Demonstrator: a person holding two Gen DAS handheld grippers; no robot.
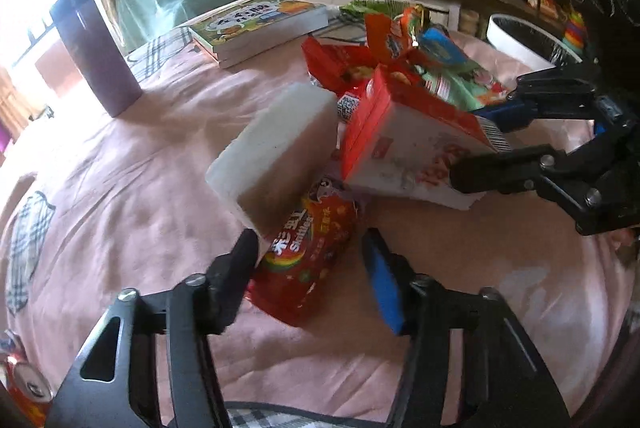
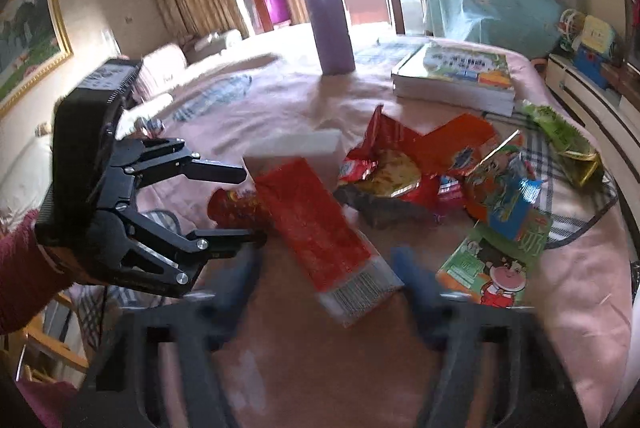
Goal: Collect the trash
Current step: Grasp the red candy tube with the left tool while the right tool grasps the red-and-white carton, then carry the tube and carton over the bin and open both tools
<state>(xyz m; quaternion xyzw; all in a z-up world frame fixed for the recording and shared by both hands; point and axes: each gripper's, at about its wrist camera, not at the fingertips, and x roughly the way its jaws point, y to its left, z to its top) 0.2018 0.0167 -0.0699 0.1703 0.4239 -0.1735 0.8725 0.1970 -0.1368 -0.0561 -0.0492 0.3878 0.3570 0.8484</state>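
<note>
A heap of snack trash lies on the pink tablecloth (image 1: 140, 188). A red Skittles bag (image 1: 308, 260) lies between the open fingers of my left gripper (image 1: 312, 248), with a white foam block (image 1: 280, 152) leaning over it. My right gripper (image 1: 476, 144) enters from the right, its jaws open around the barcode end of a red and white carton (image 1: 408, 144). In the right wrist view the carton (image 2: 324, 228) lies between my blurred open right fingers (image 2: 324, 264), and the left gripper (image 2: 248, 204) stands at the left by the Skittles bag (image 2: 236, 208). Crumpled red wrappers (image 2: 392, 156) and green packets (image 2: 504, 256) lie behind.
A purple tumbler (image 1: 96, 48) and a stack of books (image 1: 260, 24) stand on the far side. A white bin with a black liner (image 1: 532, 40) sits beyond the table's right edge. A red can (image 1: 24, 388) is at the near left. A green packet (image 2: 560, 136) lies far right.
</note>
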